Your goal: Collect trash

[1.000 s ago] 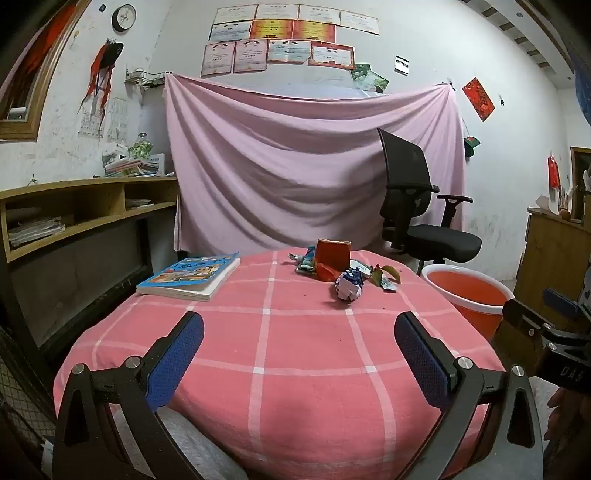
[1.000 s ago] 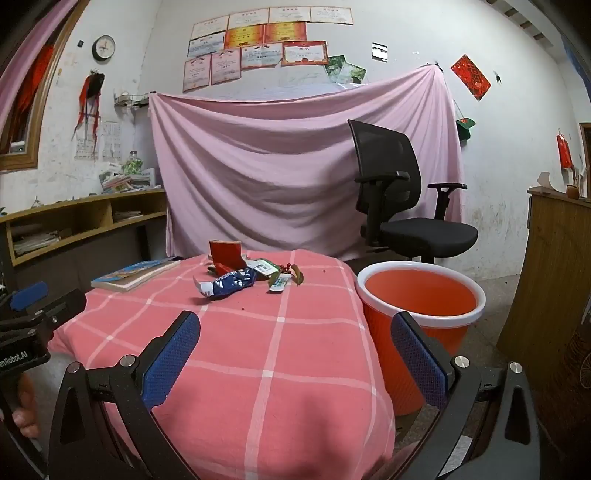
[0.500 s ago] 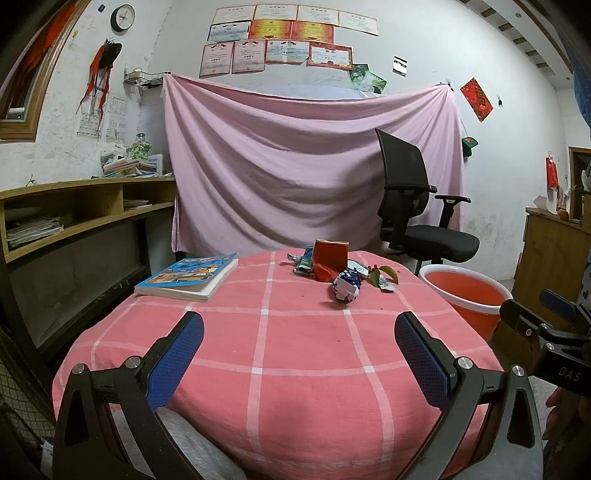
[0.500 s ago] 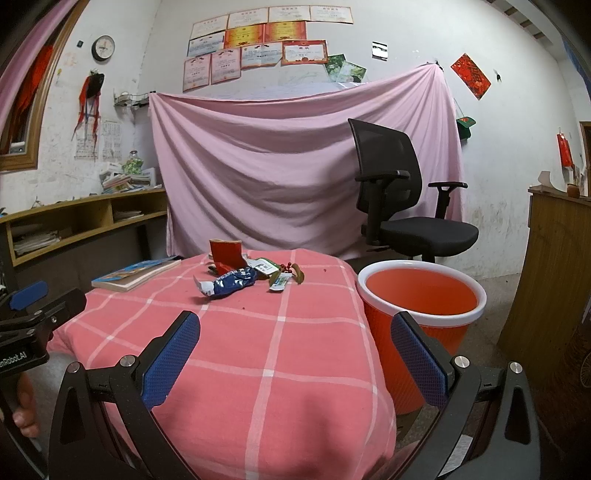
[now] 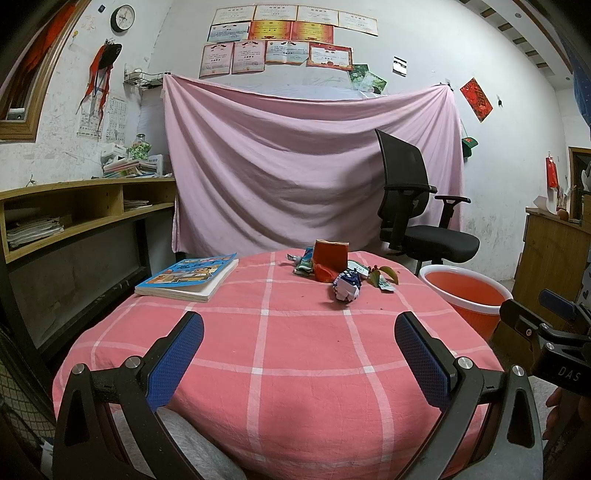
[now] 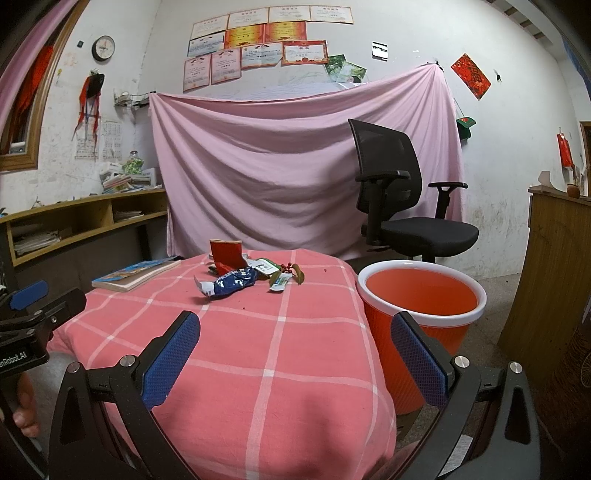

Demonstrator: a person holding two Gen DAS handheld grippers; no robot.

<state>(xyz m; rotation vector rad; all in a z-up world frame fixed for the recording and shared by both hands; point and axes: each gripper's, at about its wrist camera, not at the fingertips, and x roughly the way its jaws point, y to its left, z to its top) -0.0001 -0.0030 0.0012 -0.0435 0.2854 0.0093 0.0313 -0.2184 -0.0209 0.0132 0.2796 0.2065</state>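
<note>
A small room with whitewashed walls holds a table (image 5: 295,354) draped in a pink checked cloth (image 6: 266,354). At the near edge, the left gripper (image 5: 299,350) hangs over the cloth with its blue-padded jaws spread wide and nothing between them; the right gripper (image 6: 295,350) does the same at the table's right corner, jaws wide apart and empty. Just right of the table on the floor stands an orange bin (image 6: 421,295) with a white rim. A book (image 5: 188,277) lies flat on the table's left side.

Farther back, near the far edge, the trash (image 5: 340,269) sits in a loose cluster: a red carton (image 5: 331,253) standing upright, a crumpled blue-and-white wrapper (image 6: 231,282) in front of it, small green-and-white packets (image 6: 280,282) beside that, and a few leaves (image 5: 386,273) with red berries.

Behind the table a black chair (image 6: 402,206) faces the room, and a pink sheet (image 5: 303,166) hangs across the back wall beneath rows of certificates (image 5: 291,33). Wooden shelves (image 5: 74,210) run along the left wall, under a clock (image 5: 122,15).
</note>
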